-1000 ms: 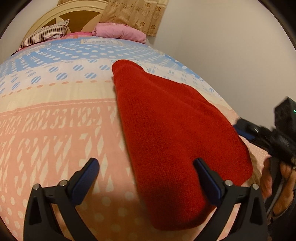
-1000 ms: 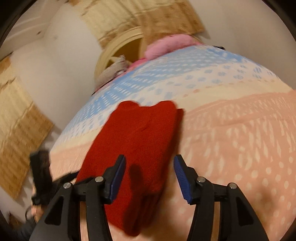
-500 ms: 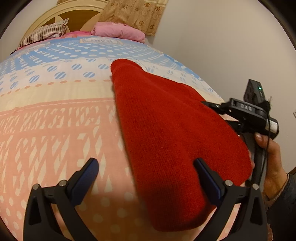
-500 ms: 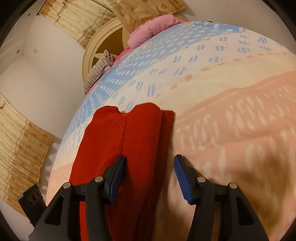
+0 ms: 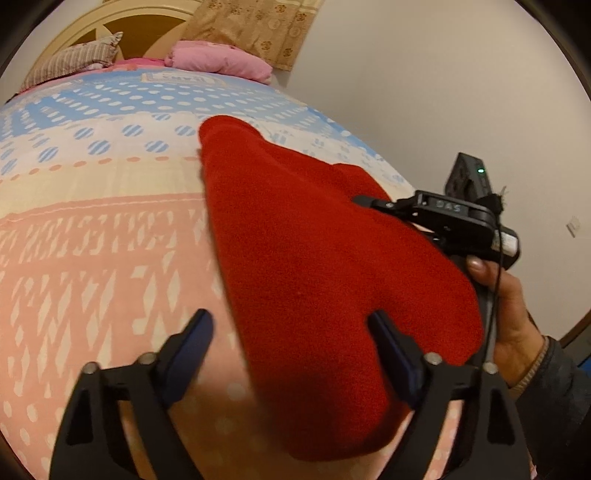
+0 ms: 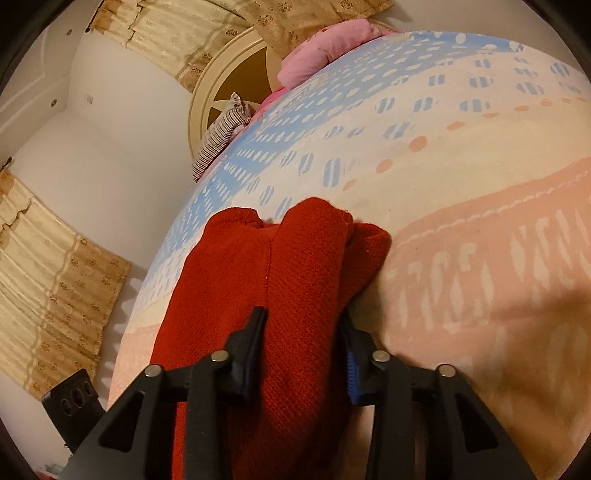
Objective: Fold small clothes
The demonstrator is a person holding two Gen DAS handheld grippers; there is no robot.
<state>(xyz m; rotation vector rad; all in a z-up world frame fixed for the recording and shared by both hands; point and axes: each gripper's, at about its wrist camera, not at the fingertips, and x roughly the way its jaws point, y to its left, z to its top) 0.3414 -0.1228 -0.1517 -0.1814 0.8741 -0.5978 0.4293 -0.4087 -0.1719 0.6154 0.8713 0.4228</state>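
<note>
Bed (image 5: 92, 236) under patterned sheet, blue dots far, peach bands near. Pink pillow (image 5: 218, 64) and striped pillow (image 5: 70, 59) against cream round headboard (image 6: 236, 70). Beige floral curtains (image 6: 48, 280) on pale wall.

A wide bed (image 5: 92, 229) carries everything, spread with a patterned cover banded in blue, cream and salmon pink with pale dots and dashes. A folded red knitted garment (image 5: 314, 266) lies lengthwise on the cover near one side edge. At the head end, against a cream rounded headboard (image 5: 122, 22), rest a striped pillow (image 5: 74, 59) and a pink pillow (image 5: 218, 61).
</note>
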